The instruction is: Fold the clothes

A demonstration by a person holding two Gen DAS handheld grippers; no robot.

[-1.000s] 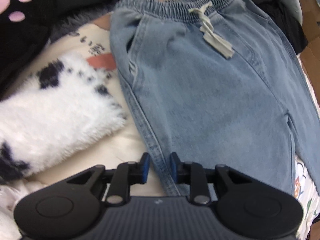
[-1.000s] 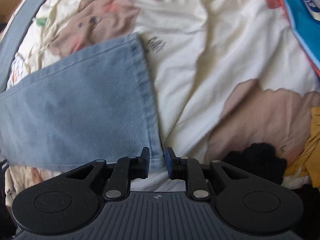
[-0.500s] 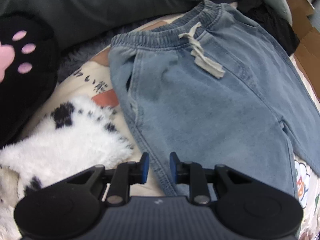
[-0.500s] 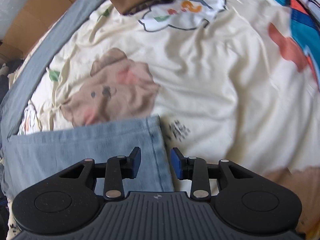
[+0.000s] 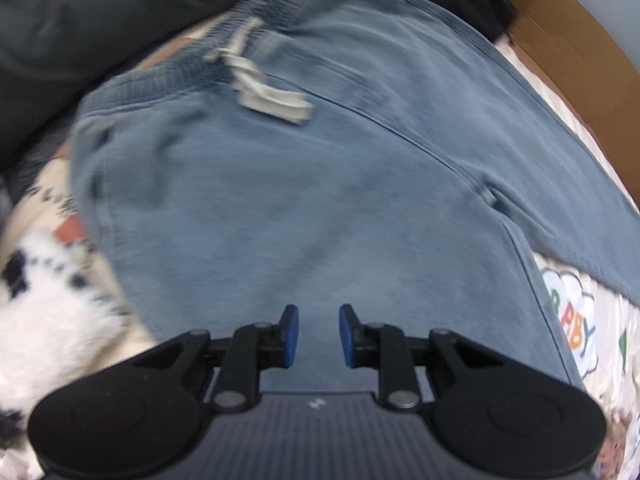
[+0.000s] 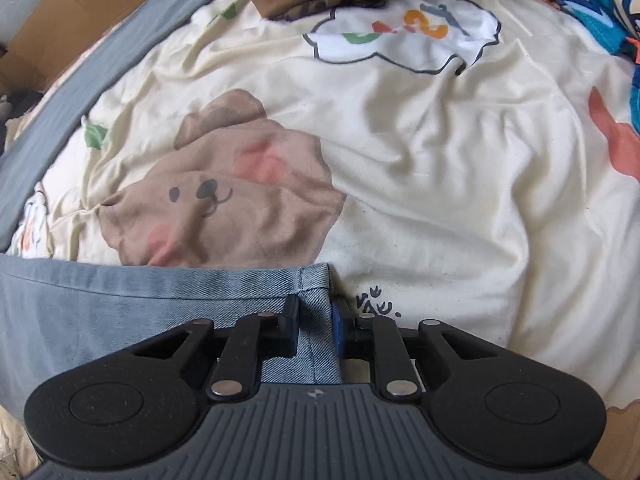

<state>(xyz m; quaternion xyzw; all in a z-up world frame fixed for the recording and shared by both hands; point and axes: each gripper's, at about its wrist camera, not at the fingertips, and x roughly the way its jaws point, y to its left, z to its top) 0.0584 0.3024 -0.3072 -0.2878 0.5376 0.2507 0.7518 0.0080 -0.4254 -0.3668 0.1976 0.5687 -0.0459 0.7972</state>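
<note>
Soft, floppy denim, light enough for one hand — best taken at hems and waistband. The jeans [image 5: 320,168] lie flat on the bed [image 6: 440,184], pale blue, with a white drawstring [image 5: 272,96]. The right tongs [image 6: 315,328] pinch a hem corner [image 6: 316,280]; the left tongs [image 5: 313,334] hang parted, empty, over the thigh.
</note>
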